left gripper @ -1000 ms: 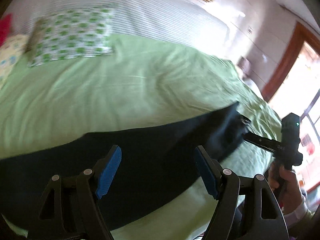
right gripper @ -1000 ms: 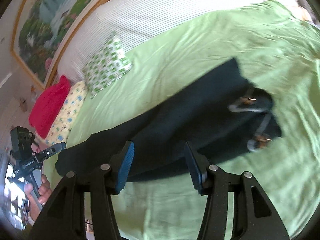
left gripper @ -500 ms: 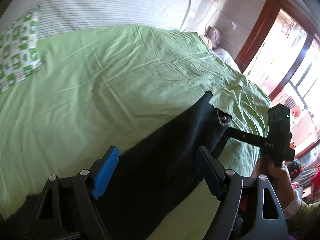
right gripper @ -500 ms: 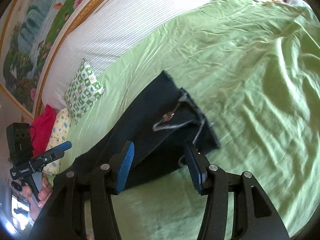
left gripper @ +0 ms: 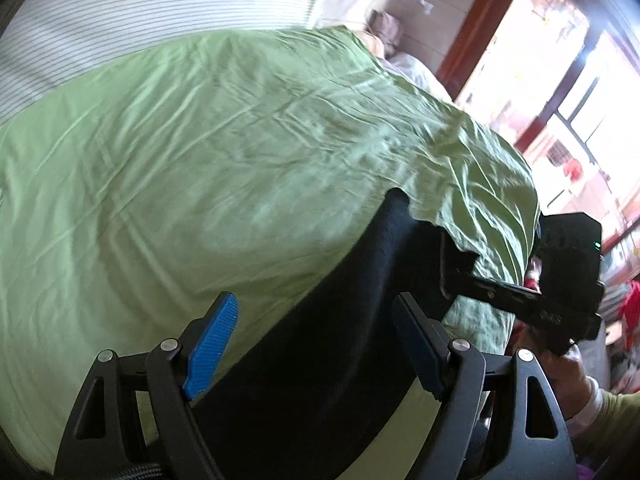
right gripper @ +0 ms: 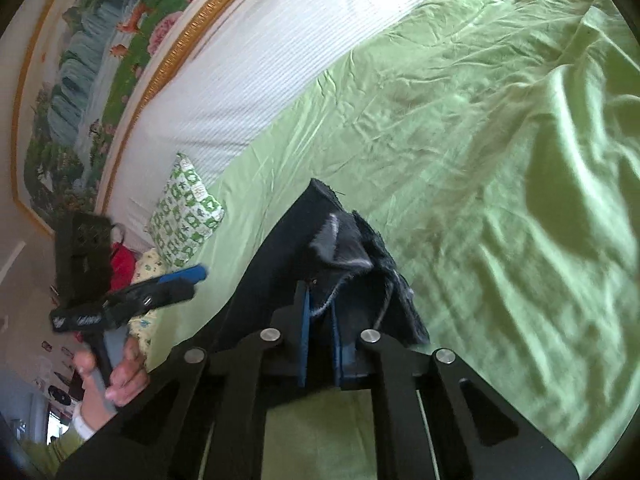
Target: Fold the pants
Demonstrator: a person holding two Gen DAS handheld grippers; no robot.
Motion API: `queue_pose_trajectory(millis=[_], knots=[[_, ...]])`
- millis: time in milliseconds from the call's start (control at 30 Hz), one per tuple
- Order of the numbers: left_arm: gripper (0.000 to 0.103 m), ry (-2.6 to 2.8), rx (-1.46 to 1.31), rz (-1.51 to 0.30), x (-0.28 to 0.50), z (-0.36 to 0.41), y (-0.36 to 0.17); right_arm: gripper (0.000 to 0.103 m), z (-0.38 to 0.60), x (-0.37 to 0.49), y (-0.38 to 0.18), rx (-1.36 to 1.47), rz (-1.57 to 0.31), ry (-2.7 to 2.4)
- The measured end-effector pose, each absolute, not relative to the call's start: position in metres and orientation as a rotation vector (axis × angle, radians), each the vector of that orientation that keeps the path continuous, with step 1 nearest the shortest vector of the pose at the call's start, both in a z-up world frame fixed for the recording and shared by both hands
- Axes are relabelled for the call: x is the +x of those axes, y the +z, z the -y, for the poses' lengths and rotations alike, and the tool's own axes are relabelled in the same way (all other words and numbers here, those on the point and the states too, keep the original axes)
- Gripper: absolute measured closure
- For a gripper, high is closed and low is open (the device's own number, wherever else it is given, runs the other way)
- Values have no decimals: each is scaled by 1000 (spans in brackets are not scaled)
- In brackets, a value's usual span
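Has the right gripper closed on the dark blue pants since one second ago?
Yes. The right gripper was open above the dark blue pants; now its jaws pinch the frayed end, lifted off the green bedsheet.

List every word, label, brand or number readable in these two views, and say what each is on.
None can be read with certainty.
Right gripper, left wrist view: pale embossed marks on its black side bar, too blurred to read.
Left gripper, right wrist view: white lettering on its black body, motion-blurred, unreadable.
Dark pants: no print visible.
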State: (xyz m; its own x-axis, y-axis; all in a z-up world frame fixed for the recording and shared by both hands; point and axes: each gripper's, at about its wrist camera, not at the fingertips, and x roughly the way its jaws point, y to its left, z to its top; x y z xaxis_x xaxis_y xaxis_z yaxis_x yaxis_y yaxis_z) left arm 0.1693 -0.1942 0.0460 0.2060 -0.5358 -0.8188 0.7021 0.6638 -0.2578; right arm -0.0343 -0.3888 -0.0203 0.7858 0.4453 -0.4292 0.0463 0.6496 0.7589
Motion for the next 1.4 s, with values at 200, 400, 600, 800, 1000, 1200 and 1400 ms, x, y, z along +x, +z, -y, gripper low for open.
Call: queue_pose_trajectory(millis=[200,400,600,800,1000,1200,1400], knots=[[23,-943,236,-1107,178,230,28,91,390,-43,-28,817,-707,207],[23,-966,319,-1158,182,260,9,56,393,-47,-30,844,-708,173],[23,-999,373,-1202,179,276,-5,47,396,-54,-26,845,-681,133],[23,-1007,370,-1227,181,269,-5,47,401,-48,-35,915,-678,137],[23,-1022,370,-1259,187,277,-12,83,400,-35,-48,967,-680,200],[39,-1067,262,-1280,197,282,-14,84,398,-44,-46,943,-659,225],[76,-1098,198,-1278,195,276,-6,85,396,-48,-43,949,-636,245]])
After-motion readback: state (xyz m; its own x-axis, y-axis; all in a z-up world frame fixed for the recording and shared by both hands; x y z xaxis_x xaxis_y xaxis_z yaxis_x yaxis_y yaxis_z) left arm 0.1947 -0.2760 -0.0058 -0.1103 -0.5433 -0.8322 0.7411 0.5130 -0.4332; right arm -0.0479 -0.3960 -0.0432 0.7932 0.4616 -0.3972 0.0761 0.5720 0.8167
